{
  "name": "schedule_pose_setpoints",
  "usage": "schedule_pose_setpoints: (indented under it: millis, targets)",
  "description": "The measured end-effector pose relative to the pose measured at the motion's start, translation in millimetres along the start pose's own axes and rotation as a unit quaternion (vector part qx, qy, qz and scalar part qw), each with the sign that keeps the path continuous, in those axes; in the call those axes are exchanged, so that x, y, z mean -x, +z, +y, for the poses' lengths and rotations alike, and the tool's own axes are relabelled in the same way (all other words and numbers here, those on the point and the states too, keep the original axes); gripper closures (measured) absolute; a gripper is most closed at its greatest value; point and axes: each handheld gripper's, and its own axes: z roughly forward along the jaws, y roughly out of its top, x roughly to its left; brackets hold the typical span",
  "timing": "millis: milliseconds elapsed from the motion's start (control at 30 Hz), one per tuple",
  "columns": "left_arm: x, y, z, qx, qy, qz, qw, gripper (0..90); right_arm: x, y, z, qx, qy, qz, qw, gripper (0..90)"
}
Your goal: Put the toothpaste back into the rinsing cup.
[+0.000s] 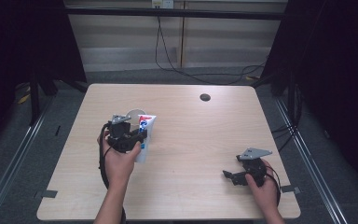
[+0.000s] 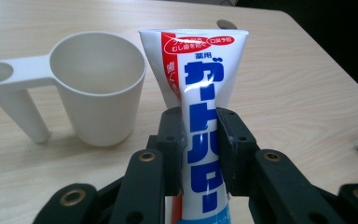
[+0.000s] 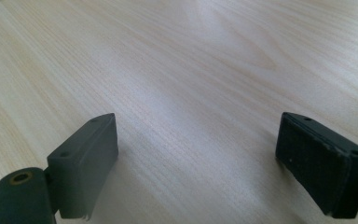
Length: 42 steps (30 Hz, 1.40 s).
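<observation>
Left of the table's middle, a white toothpaste tube with blue Japanese lettering is clamped by the left gripper, just beside a cream plastic handled cup. Near the right edge, the right gripper is held wide open over bare wood.

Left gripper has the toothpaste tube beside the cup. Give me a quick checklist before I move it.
1. Left gripper fingers shut on the toothpaste tube: ok.
2. Tube held mid-body, flat end toward the cup: ok.
3. Cup upright, mouth open, nothing inside: ok.
4. Tube clear of the cup rim: ok in the left gripper view.
5. Right gripper open, off to the side on the table: ok.
6. Tube cap on: cannot tell.
</observation>
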Motion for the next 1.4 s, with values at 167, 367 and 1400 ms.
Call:
schedule_pose_setpoints:
  millis: [167, 367, 1400]
  targets:
    - [-1.0, 0.8, 6.7, 0.009, -0.006, -0.008, 0.9999, 73.0, 0.0, 0.0, 0.0, 0.0, 0.0, 0.0, 1.0, 12.3]
    - [-1.3, 1.4, 14.9, 0.021, -0.003, -0.009, 0.9997, 73.0, 0.0, 0.0, 0.0, 0.0, 0.0, 0.0, 1.0, 12.3]
    - [-11.5, 8.3, 55.2, 0.03, -0.01, 0.011, 0.9994, 72.5, 0.0, 0.1, 0.0, 0.0, -0.001, 0.0, 1.0, 12.2]
